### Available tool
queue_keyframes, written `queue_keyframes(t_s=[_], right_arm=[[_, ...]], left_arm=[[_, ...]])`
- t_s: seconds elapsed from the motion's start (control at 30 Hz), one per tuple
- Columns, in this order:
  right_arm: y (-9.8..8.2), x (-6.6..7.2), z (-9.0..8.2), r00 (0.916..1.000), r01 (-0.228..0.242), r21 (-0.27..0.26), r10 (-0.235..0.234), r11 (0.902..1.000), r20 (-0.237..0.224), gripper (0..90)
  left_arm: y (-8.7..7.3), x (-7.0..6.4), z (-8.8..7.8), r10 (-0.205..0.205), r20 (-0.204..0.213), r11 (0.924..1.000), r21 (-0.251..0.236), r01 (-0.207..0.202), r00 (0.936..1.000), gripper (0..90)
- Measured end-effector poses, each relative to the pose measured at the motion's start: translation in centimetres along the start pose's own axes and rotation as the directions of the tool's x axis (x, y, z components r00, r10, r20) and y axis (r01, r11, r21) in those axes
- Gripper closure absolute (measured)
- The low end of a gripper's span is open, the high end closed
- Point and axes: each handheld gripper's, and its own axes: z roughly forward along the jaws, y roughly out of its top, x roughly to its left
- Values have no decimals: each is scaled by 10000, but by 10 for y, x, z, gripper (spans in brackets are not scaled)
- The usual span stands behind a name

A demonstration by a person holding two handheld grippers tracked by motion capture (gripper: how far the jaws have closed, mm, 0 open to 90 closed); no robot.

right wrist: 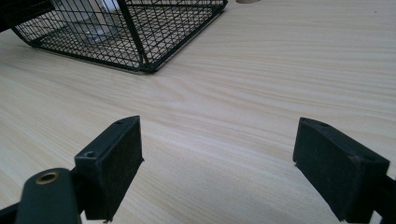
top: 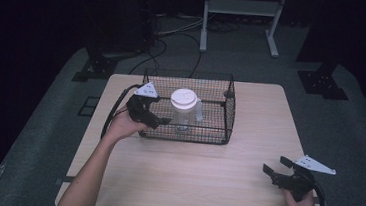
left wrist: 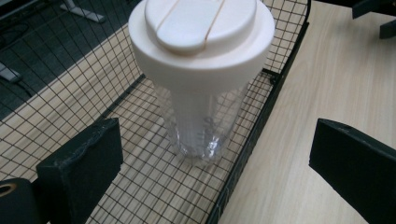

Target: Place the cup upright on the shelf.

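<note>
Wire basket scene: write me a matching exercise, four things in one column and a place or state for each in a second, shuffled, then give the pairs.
Things
1. jug
2. wire basket
3. left gripper
4. right gripper

Places or states
A. open, above the bare near right corner of the table
B. black mesh, on the far part of the tabletop
C. open, at the basket's left side, facing the jug
D. clear with a white lid, upright inside the basket

Pairs: 1-D, 2-B, 3-C, 4-A
</note>
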Motion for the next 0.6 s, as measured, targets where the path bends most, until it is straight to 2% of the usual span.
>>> queue_keyframes(t_s=[0.33,0.6], right_arm=[[0,0,0,10000,-34,3,34,10000,17,147],[0,0,0,10000,-18,9,18,10000,16,148]], left_arm=[[-8,-7,-15,23,-16,10000,-76,-23,10000,18],[-13,-21,-23,308,36,9995,-66,-308,9995,18]])
